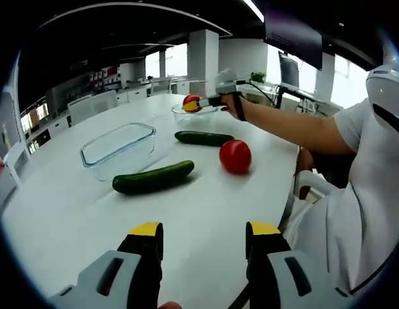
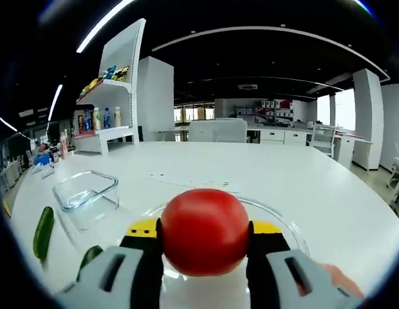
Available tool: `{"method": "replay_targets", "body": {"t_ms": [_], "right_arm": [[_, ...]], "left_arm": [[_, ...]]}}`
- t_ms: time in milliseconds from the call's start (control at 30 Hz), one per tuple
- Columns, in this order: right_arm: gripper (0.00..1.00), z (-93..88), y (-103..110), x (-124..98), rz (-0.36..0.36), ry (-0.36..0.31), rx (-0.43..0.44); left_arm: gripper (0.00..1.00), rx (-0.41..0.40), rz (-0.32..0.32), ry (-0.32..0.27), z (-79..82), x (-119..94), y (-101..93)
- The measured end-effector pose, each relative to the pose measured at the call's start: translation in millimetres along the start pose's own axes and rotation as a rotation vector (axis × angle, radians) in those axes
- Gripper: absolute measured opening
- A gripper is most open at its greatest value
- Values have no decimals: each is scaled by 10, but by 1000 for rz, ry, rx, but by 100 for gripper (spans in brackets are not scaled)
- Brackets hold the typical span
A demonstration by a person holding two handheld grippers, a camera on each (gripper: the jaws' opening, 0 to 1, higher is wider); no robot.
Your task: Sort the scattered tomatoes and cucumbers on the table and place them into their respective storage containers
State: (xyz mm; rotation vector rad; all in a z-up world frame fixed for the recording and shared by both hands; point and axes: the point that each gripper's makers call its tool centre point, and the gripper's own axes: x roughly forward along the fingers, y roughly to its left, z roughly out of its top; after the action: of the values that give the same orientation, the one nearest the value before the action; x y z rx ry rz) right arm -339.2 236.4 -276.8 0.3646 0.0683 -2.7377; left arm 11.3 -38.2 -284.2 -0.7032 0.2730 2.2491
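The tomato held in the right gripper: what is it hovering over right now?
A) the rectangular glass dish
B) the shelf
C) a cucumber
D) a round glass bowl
D: in the right gripper view the tomato, pinched in the right gripper, sits above the rim of the round glass bowl.

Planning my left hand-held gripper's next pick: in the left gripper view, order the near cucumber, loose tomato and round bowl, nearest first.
1. Long dark-green cucumber, centre-left.
2. Loose red tomato, right.
3. Round clear glass bowl, far end.

white table, two cucumbers, tomato, glass containers
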Motion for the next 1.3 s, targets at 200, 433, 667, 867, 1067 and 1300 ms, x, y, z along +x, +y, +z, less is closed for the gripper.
{"method": "replay_targets", "body": {"t_ms": [200,433,667,867,1067,1300], "right_arm": [[49,-28,-2,13,-16,15,-10],[49,-61,-12,123,-9,53,-42],[49,-142,52,173,-3,90,-97],[51,-238,79,214,30,127,-213],[52,-103,19,189,54,98,-194],[51,-13,-23,186,96,92,-169]], "left_arm": [[51,5,-6,2,11,9,-14],[51,6,-8,9,3,35,-11],[51,14,-20,13,14,42,-37],[51,14,-26,10,31,45,-43],[51,21,-41,0,60,76,-85],[51,10,-34,-15,69,67,-64]]}}
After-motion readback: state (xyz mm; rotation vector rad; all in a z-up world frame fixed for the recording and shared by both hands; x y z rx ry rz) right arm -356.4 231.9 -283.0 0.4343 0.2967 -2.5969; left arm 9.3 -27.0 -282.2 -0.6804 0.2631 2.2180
